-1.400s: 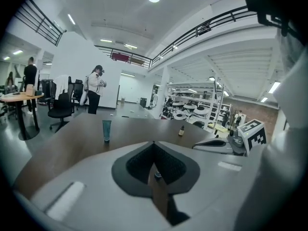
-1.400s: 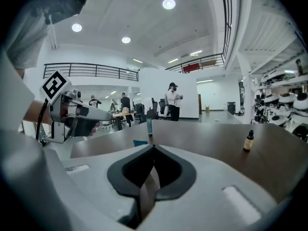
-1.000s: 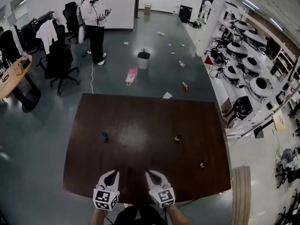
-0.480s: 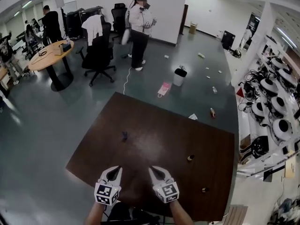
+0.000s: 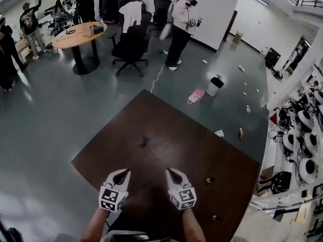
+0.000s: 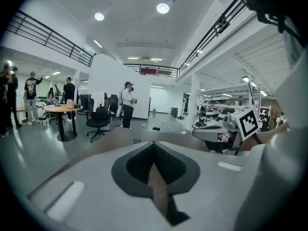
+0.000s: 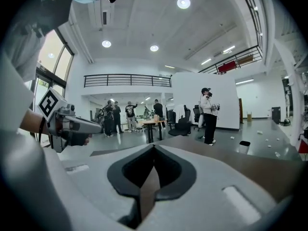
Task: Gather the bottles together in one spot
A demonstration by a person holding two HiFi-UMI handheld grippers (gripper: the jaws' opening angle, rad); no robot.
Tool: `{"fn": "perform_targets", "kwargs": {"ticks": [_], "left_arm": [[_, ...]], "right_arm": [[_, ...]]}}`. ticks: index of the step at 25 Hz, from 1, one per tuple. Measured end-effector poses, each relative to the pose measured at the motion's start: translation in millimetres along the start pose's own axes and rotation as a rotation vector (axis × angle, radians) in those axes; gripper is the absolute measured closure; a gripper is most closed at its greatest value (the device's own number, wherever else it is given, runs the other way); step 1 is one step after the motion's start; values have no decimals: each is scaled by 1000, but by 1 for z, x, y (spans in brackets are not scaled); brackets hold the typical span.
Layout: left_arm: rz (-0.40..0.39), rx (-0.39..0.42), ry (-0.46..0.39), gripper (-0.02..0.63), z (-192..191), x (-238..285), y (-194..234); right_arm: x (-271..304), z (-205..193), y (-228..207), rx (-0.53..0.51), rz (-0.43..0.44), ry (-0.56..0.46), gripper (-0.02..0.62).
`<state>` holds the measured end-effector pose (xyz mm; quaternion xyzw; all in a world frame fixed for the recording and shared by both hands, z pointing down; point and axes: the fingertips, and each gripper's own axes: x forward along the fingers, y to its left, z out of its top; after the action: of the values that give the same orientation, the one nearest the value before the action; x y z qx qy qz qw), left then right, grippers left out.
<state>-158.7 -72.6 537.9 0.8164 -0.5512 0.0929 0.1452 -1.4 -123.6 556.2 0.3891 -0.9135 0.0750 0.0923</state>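
1. The left gripper and the right gripper are held side by side at lower middle, over the brown table.
2. Both pairs of jaws are pressed together, and nothing is held.
3. A dark bottle is seen at frame centre. A second bottle and a third bottle are seen at lower right, well apart.

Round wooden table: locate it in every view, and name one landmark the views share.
Head view: the round wooden table is at upper left, with people standing near it.
Left gripper view: the table is well left of centre, at mid height.
Right gripper view: the table is near centre, at mid height.
Shared landmark: the standing person in a white top is to the table's right in all three.
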Motion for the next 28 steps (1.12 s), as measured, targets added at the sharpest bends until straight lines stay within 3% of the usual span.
{"fn": "perform_targets", "kwargs": {"ticks": [13,23,28], "left_arm": [[7,-38,51,606,-26,51,40],[7,-76,115,606,-54,81,69],[-7,-78,133,606,-56,93,79]], "right_arm": [[76,-46,-16,-40,82,103,594],[137,-74,-16,-38,155,141,594],[158,-78,-18,-23,152,142,594]]}}
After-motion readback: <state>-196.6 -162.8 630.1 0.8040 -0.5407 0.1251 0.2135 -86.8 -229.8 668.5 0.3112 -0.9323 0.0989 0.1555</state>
